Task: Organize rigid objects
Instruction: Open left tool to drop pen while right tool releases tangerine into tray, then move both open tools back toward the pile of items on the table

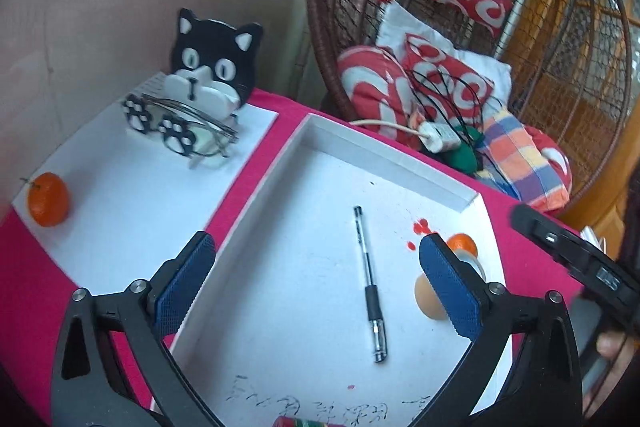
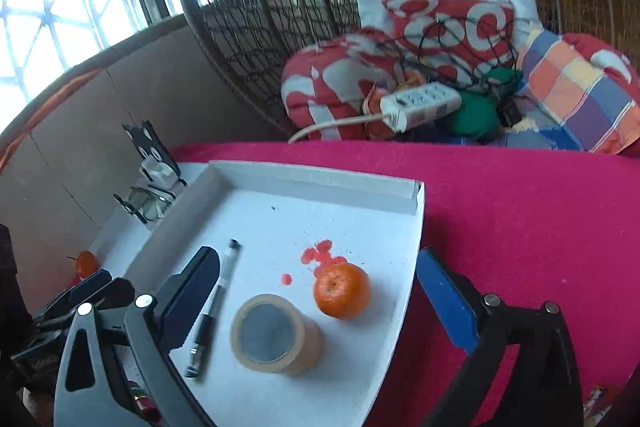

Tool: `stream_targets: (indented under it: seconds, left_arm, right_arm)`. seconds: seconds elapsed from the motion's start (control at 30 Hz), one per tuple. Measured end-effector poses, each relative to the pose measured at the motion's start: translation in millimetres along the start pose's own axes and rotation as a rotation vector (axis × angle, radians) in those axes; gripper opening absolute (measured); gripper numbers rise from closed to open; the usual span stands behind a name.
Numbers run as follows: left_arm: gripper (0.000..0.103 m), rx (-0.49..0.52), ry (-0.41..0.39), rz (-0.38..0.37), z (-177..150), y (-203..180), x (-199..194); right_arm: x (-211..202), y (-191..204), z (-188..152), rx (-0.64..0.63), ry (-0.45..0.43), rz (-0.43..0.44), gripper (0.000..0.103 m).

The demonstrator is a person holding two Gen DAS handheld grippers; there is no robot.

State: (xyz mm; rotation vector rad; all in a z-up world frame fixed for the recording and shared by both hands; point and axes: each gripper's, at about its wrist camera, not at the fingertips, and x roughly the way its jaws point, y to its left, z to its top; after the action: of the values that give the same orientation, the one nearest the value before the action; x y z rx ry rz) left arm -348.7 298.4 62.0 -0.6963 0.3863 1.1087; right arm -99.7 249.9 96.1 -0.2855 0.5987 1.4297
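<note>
A white shallow tray point(image 1: 384, 143) point(image 2: 312, 179) lies on a pink cloth. In it lie a black pen point(image 1: 370, 283) point(image 2: 214, 303), a roll of tan tape point(image 2: 276, 335) point(image 1: 430, 301) and a tangerine point(image 2: 342, 291) point(image 1: 464, 243). My left gripper point(image 1: 316, 279) is open and empty above the tray, its fingers either side of the pen. My right gripper point(image 2: 320, 303) is open and empty above the tape and tangerine. A second tangerine point(image 1: 48, 199) point(image 2: 86, 263) and glasses point(image 1: 176, 127) on a black cat-shaped stand point(image 1: 216, 59) sit on a white sheet at the left.
A wicker hanging chair point(image 1: 560, 27) behind the table holds red cushions point(image 2: 332, 83), a checked cloth point(image 2: 576, 95) and a white power strip point(image 2: 420, 105). Red stains point(image 2: 320, 255) mark the tray floor. A brown panel point(image 1: 100, 7) rises at the left.
</note>
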Motion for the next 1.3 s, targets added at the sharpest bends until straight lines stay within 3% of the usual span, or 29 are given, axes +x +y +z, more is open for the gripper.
stream_targets:
  seconds: [0.13,0.27,0.53,0.63,0.87,1.07,1.3]
  left_arm:
    - [0.103,-0.029,-0.094,0.01,-0.7,-0.1,-32.6]
    - [0.103,0.025,-0.175,-0.03,-4.7,-23.5,-63.8]
    - [0.103,0.155,-0.174,-0.14,-14.2,-88.3,-78.9]
    - [0.103,0.245,-0.119,-0.198,-29.3,-116.1,-78.1]
    - [0.103,0.523,0.118,-0.411,-98.1,-201.4,-58.5]
    - [0.103,0.708,0.284,-0.415,-149.3,-239.0,-25.6]
    - [0.103,0.777,0.378,-0.416,-160.6,-246.7,1.2]
  right_arm:
    - [-48.1,10.9,0.3,-0.029,-0.133,0.036,0.103]
    - [-93.0,9.2,-2.0,-0.051,-0.241,0.05,0.103]
    - [-143.6,-26.4,4.1,0.05,-0.338,0.038,0.103]
    - [-165.8,-50.3,2.8,0.072,-0.388,0.017,0.103]
    - [-218.7,-124.5,-19.8,0.16,-0.478,-0.127,0.103]
    - [-239.5,-178.5,-54.0,0.218,-0.453,-0.214,0.103]
    - [-247.8,-224.0,-84.3,0.297,-0.393,-0.243,0.103]
